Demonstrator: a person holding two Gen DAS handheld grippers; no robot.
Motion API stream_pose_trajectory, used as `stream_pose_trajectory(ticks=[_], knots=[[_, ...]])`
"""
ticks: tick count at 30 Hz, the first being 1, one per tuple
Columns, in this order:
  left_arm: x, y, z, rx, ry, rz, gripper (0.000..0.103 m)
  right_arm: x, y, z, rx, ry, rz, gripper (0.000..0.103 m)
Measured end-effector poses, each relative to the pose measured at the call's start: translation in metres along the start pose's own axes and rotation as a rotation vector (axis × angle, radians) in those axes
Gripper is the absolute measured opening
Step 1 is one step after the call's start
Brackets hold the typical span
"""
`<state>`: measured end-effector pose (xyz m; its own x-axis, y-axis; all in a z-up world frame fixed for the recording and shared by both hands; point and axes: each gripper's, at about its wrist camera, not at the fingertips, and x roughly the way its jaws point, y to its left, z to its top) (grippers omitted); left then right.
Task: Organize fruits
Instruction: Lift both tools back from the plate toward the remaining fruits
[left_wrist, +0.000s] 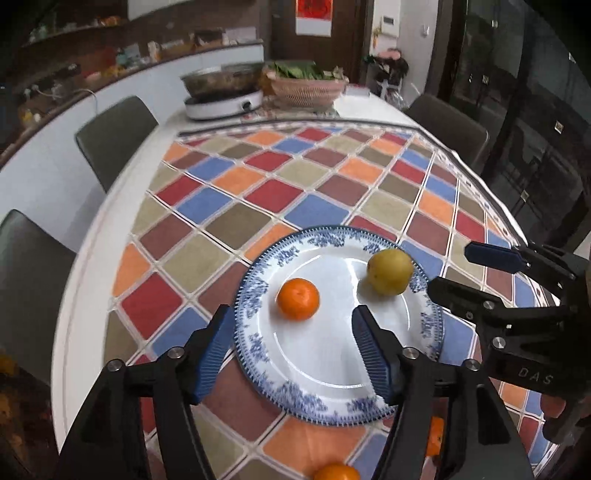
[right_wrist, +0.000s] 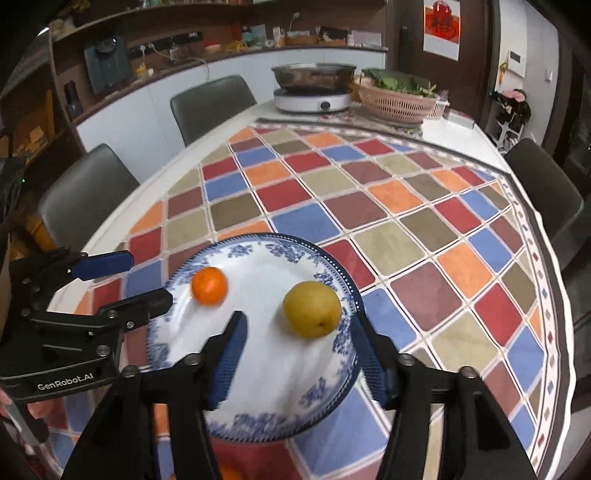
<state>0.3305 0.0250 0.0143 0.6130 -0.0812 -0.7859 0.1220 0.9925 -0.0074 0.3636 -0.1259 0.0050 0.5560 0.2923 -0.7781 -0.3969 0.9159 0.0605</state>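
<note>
A blue-and-white plate lies on the checked tablecloth. On it sit an orange and a yellow pear, apart from each other. My left gripper is open just short of the orange, holding nothing. My right gripper is open just short of the pear, holding nothing. Two more oranges lie on the cloth near the front edge, one below the plate and one partly hidden behind my left gripper.
An induction cooker with a steel pot and a pink basket of greens stand at the far end. Grey chairs line the table's sides.
</note>
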Motion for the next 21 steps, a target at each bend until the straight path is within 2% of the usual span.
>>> stream_pose_trajectory(ticks=[7,10,16,18,21], knots=[[-0.058,-0.008,-0.019,0.007,-0.114,0.045,0.078,-0.051,0.016,-0.017,-0.028,-0.079,-0.043,0.062],[-0.08,-0.012,-0.029,0.015,-0.15,0.047,0.083,-0.07,0.021,-0.026,-0.02,-0.104,-0.042,0.071],[-0.117,-0.016,-0.049,0.014,-0.2,0.072,0.091,-0.105,0.034,-0.044,-0.02,-0.157,-0.065,0.072],[-0.126,-0.016,-0.057,0.011,-0.206,0.071,0.092,-0.116,0.039,-0.052,-0.015,-0.168,-0.074,0.076],[-0.139,-0.017,-0.07,0.012,-0.215,0.071,0.092,-0.129,0.046,-0.062,-0.016,-0.185,-0.085,0.077]])
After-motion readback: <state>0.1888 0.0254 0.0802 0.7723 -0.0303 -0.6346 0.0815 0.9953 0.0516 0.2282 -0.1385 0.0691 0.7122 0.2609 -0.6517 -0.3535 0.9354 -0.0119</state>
